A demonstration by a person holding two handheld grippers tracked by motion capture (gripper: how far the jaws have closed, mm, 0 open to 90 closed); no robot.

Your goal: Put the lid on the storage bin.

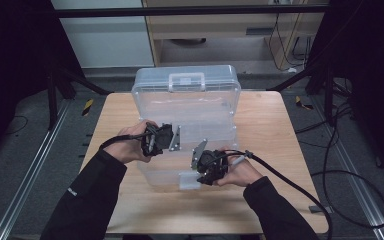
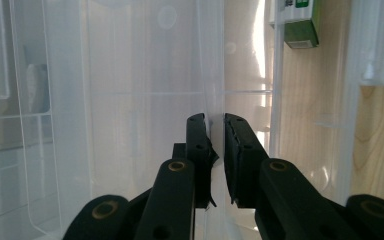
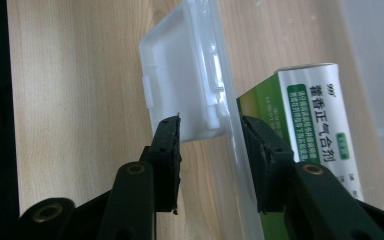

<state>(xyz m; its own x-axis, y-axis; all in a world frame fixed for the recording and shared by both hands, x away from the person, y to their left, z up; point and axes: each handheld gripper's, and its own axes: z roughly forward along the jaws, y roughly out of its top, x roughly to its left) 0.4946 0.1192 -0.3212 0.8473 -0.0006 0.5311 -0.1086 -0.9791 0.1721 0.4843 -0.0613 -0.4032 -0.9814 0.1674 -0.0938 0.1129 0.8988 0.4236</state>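
— Where's the clear box (image 1: 186,107)?
— Mid-bench (image 1: 275,150), lid up. Left claw (image 2: 216,150) pinches its thin wall.
— And the right claw (image 3: 210,150)?
— Spread astride the box's front latch (image 3: 182,85), beside a green carton (image 3: 312,125).

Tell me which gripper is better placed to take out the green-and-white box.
Right, probably. The right gripper has jaws apart astride the clear box's front wall, with the green-and-white box just beyond one jaw. The left gripper is pinched on a clear wall, so it's occupied.
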